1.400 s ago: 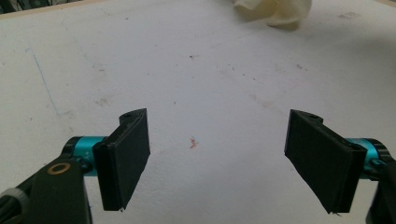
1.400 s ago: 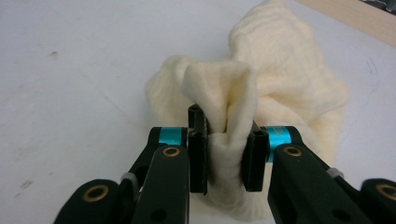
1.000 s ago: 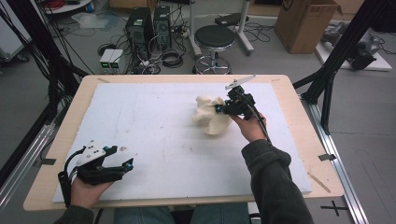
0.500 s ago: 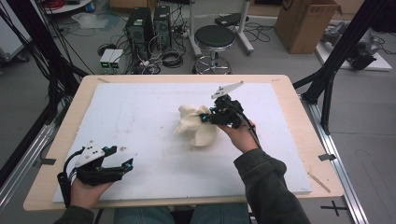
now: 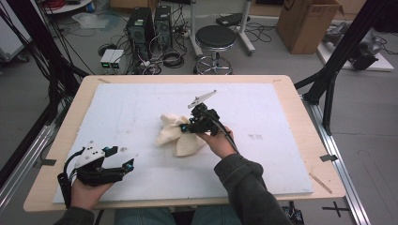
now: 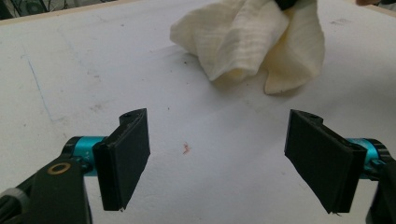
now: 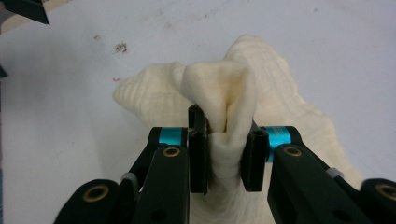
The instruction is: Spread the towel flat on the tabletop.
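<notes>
In the middle of the white board (image 5: pixel 117 112) the right gripper (image 7: pixel 224 154) has its jaws pinched on a bunched fold of the cream cloth (image 5: pixel 180 136), the rest trailing on the surface. Best to keep that pinch firm and low, so the fabric drags flat. The left gripper (image 6: pixel 217 158) rests near the front-left corner, jaws wide, holding nothing. Beyond the table: stool (image 5: pixel 216 40), computer towers (image 5: pixel 150 23), cardboard box (image 5: pixel 307 23).

Open white foam-covered table (image 5: pixel 117 112) across the far and left stretches, passable everywhere. Sole obstacle mid-table: crumpled cream waffle-weave cloth (image 5: pixel 176 136), bunched up and standing off the surface. Bare strip between cloth and left black two-jaw gripper (image 5: pixel 115 158), wide enough to cross.
</notes>
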Demonstrator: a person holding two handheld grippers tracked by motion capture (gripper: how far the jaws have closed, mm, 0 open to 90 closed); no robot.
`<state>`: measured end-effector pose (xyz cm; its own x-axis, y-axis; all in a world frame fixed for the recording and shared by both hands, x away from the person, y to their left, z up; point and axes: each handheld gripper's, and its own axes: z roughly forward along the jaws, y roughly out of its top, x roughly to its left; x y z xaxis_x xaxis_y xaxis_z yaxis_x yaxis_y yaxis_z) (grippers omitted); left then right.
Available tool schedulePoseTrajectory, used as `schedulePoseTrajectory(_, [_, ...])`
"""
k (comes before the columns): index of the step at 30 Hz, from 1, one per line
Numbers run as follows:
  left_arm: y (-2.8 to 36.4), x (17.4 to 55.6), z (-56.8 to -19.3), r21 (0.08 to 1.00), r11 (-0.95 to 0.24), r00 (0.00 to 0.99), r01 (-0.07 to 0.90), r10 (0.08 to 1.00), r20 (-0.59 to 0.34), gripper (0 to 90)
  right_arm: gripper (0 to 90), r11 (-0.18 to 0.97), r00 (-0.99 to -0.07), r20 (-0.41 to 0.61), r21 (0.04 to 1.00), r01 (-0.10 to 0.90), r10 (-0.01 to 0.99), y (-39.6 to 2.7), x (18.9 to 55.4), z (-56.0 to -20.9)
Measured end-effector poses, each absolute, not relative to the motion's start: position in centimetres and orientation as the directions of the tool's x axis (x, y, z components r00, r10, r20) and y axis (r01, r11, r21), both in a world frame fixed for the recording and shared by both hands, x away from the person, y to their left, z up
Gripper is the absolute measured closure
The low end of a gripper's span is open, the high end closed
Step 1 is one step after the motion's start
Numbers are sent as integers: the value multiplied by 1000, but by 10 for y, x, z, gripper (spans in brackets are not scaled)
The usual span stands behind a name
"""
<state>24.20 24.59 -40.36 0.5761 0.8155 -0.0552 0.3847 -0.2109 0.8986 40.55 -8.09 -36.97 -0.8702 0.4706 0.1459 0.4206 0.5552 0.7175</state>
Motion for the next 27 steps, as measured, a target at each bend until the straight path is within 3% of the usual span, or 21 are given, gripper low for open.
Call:
schedulePoseTrajectory(6, [245,243,-404,897,-210,579,389,813,-60,226,748,591,-861,156,667,453,484,-71,416,-393])
schedulePoseTrajectory(11, [242,244,-405,894,-225,588,386,807,-50,226,677,598,-849,172,640,482,500,-68,420,-407])
schedulePoseTrajectory(18, [232,248,-406,894,-230,610,385,790,-60,226,426,533,-862,159,727,432,482,-77,411,-387])
schedulePoseTrajectory(22, [223,251,-404,899,-225,628,377,775,-69,226,348,497,-866,165,761,416,473,-90,402,-375])
schedulePoseTrajectory(27, [209,254,-404,896,-246,651,370,757,-61,230,341,484,-872,138,786,385,470,-109,385,-365])
